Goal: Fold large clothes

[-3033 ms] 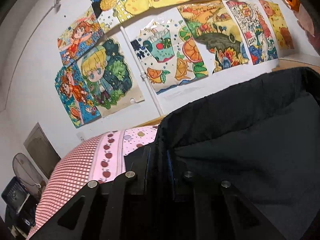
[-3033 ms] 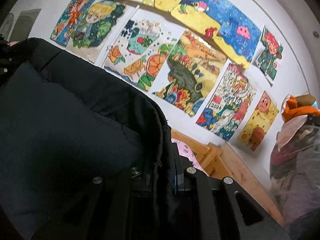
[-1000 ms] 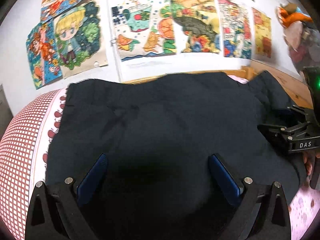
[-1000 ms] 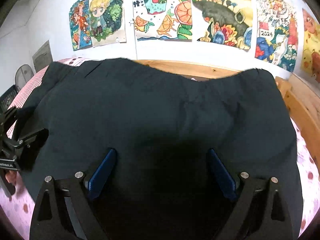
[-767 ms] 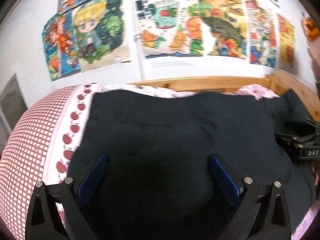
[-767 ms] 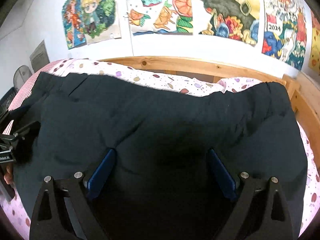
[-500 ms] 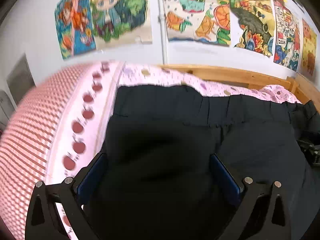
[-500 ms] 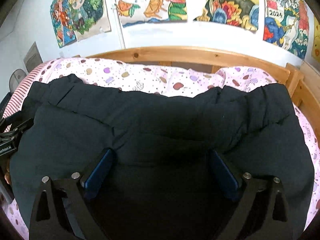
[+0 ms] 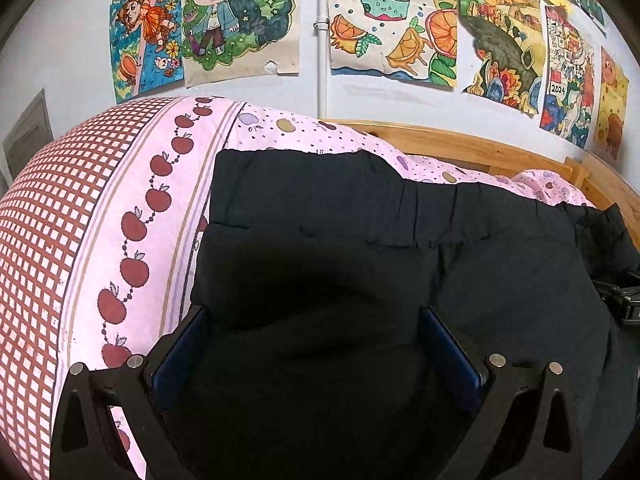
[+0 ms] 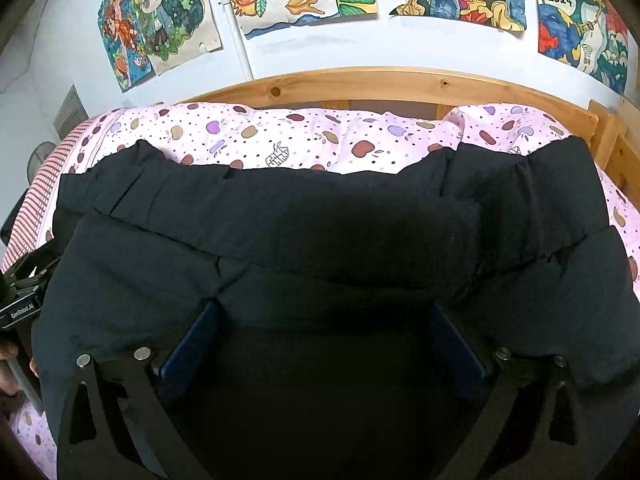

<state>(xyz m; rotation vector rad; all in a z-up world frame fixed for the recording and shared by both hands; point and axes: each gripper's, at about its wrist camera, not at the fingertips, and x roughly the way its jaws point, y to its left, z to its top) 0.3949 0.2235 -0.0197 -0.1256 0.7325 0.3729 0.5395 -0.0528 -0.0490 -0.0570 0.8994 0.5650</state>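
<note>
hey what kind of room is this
Probably a child's bedroom: a wooden bed frame, pink apple-print bedding under the black garment, and hand-drawn pictures on the wall.

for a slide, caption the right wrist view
Open right claw over a black garment spread on a pink apple-print bedsheet.

both wrist views close over dark garment (image 9: 320, 264) | facing postered wall (image 10: 400, 52)

Matt black cloth garment (image 10: 320, 232) — printed cotton-like sheet (image 10: 320, 136), varnished wooden bedframe (image 10: 360, 84).
</note>
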